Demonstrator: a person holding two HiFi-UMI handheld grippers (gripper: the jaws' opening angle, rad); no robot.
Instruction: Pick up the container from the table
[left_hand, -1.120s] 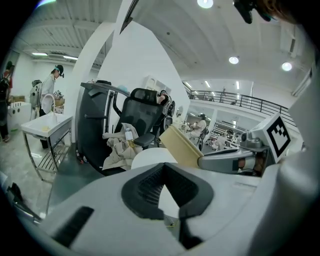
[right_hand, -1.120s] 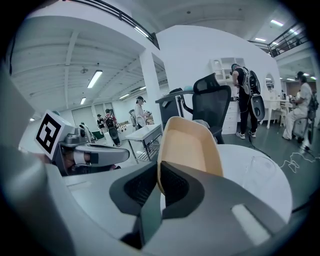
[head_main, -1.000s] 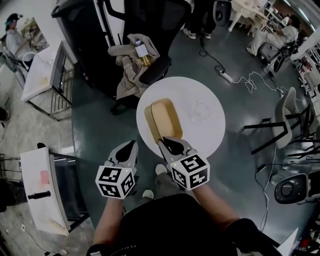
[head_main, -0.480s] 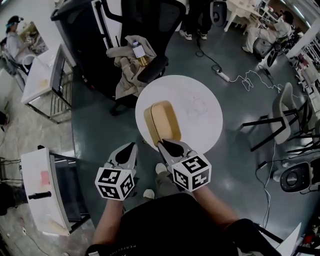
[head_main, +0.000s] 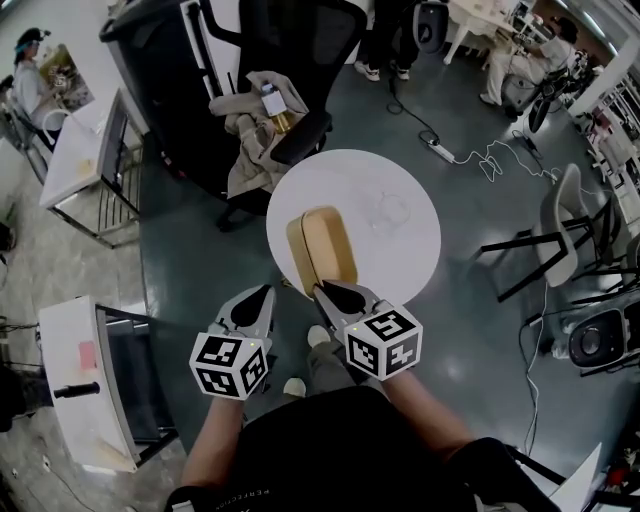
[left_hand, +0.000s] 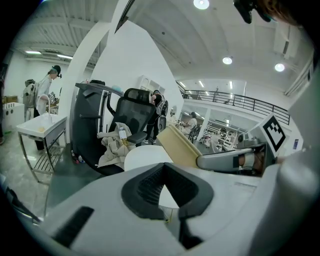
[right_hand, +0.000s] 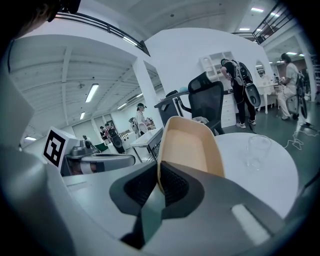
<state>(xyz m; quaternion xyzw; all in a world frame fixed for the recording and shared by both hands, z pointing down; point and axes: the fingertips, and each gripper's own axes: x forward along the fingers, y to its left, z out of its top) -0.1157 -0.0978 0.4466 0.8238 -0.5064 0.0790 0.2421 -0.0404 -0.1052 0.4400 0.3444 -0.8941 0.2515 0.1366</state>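
Room: open workshop with a dark grey-green floor (head_main: 200, 260); you stand at the near edge of a round white table (head_main: 400, 260)
Far-left desk (head_main: 85, 150): white top on a metal frame, well apart from the table; a second white bench (head_main: 85, 385) lies nearer you
Your left gripper (head_main: 264, 291): off the table's left edge, over the floor; its jaws are closed tip to tip with nothing between them; its marker cube (head_main: 230, 365) faces up at you
Black office chair (head_main: 300, 60): behind the table; a beige cloth (head_main: 250, 140) is draped over its seat, with a small bottle (head_main: 272, 103) lying on top
Tan container (head_main: 328, 245): oblong and open-topped; it sits over the near-left part of the table, tipped at a slant so its hollow faces your right gripper view; the left gripper view shows its far end lifted above the tabletop
Your right gripper (head_main: 322, 290): you have it pinched on the container's near rim, one pad inside the wall and one outside, the pads almost meeting through the thin edge
Clear glass (head_main: 393, 210): upright on the table, to the right of the container and apart from it
Right-hand floor: a white power strip (head_main: 445, 152) with a trailing cable; a pale chair (head_main: 565, 235) stands beyond the table
Top right: a person (head_main: 505, 75) sits at a desk, far from you
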